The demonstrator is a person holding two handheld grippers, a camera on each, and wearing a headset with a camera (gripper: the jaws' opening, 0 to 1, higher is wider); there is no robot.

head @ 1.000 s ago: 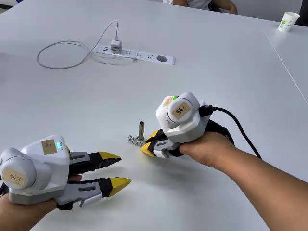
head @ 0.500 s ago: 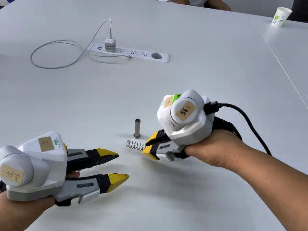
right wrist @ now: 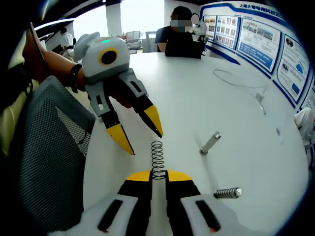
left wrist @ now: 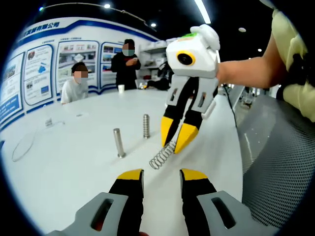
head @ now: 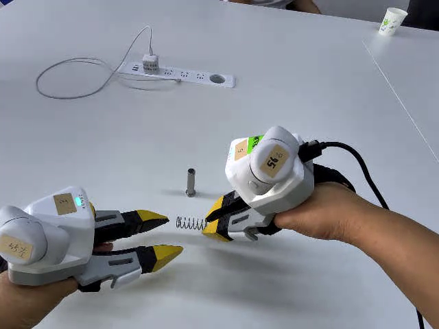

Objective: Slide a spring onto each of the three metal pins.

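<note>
Currently, right gripper (head: 211,230) fingers clamped on spring (head: 191,223), left gripper (head: 173,235) fingers apart.

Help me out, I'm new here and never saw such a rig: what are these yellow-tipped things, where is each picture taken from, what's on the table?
A person is holding two handheld two-jaw grippers. The wide picture comes from a headset camera; each round one from a camera on a gripper. The right gripper is shut on a spring; the left gripper is open, holding nothing. On the table stand a bare metal pin and a pin already wearing a spring, plus a power strip.
</note>
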